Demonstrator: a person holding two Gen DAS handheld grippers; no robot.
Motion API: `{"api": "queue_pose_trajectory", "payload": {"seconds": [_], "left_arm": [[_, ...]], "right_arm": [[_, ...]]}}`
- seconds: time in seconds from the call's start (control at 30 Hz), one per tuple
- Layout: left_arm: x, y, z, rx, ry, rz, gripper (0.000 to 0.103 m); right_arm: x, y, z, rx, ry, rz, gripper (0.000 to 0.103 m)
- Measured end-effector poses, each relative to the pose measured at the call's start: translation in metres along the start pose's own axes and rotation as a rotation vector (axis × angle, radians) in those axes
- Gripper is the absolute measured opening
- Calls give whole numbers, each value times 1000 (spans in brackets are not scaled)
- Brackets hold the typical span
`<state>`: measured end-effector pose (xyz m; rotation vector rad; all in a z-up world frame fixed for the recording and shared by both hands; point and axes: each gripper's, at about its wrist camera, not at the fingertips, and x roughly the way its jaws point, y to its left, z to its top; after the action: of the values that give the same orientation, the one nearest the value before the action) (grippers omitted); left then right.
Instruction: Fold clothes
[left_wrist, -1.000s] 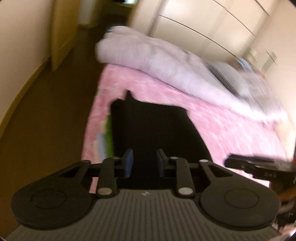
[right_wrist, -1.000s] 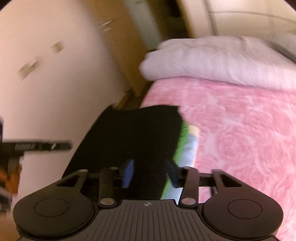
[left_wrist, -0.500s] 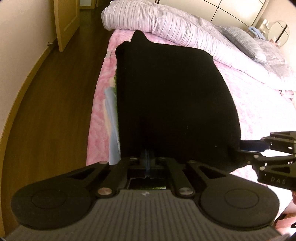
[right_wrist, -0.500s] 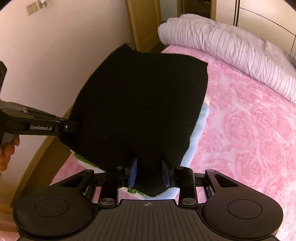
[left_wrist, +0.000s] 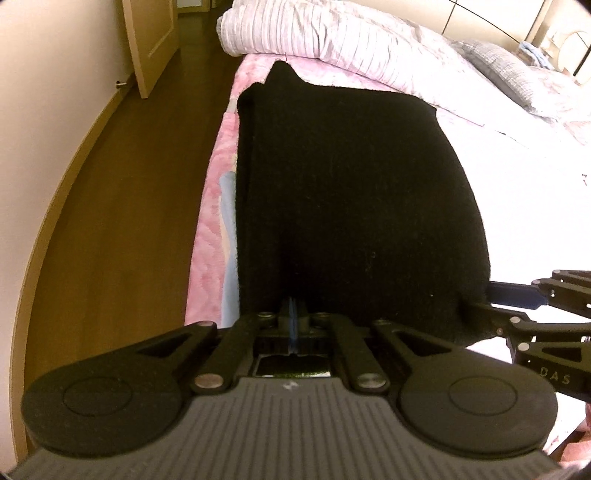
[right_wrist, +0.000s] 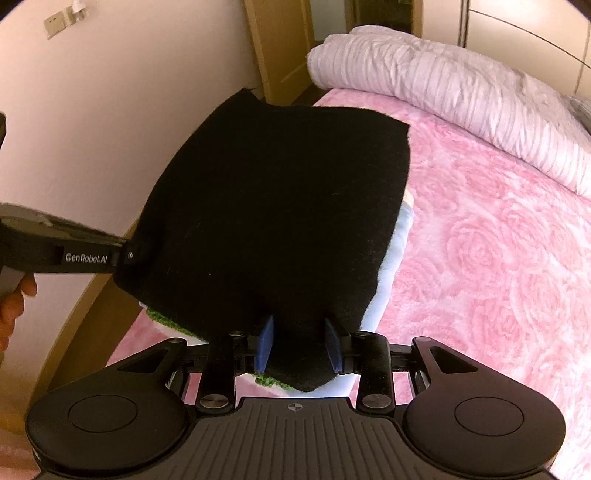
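A folded black garment (left_wrist: 351, 192) lies on a stack of folded clothes at the edge of the pink bed; it also shows in the right wrist view (right_wrist: 280, 221). My left gripper (left_wrist: 293, 317) is shut at the garment's near edge, its blue pads pressed together. My right gripper (right_wrist: 297, 345) has its blue pads apart around the garment's near corner, with cloth between them. The right gripper shows at the right of the left wrist view (left_wrist: 517, 299), and the left gripper at the left of the right wrist view (right_wrist: 125, 254), each at the garment's edge.
Light blue (left_wrist: 228, 236) and green (right_wrist: 162, 319) folded clothes lie under the black one. A rolled lilac duvet (right_wrist: 443, 85) lies across the far bed. Pink rose-patterned blanket (right_wrist: 498, 258) to the right. Wooden floor (left_wrist: 122, 184), wall and door on the left.
Both grippers moved onto the black garment's near edge; the left gripper closed from open to shut. The view steadied and the garment now fills the frame.
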<state>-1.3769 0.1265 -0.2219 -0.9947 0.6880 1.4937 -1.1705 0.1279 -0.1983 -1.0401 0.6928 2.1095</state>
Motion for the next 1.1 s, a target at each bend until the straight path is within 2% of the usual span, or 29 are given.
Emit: {"api": "queue_pose_trajectory", "payload": {"seconds": [0.13,0.2,0.27,0.33,0.43,0.63,0.77,0.93,1.1], "left_arm": [[-12,-8,1,-8,-3,30,4],[-23,-13,1,-15,-10,51,13],[-37,-18,-1,-25,-20,82,30],[-51,-23,-5,-30,-31,114,38],[-76,-33,-13,-37,-50,152,39],[-133,-49,-37,-148,-102,166,45],[-163,-76,-53,-174,-139,258,45],[-192,-128,-76,-288,-182,324,45],[-216,-205,-99,-402,-189,404,45]], "right_arm": [[-13,0,-1,31,-38,-14,36],[-23,-2,-1,60,-54,-13,37],[-36,-6,-1,96,-68,-6,37],[-53,-8,-4,123,-84,-2,39],[-80,-11,-9,132,-112,1,42],[-127,-22,-17,122,-124,54,44],[-156,-36,-21,56,-128,104,45],[-190,-66,-34,-89,-137,151,46],[-223,-100,-50,-252,-146,183,46]]}}
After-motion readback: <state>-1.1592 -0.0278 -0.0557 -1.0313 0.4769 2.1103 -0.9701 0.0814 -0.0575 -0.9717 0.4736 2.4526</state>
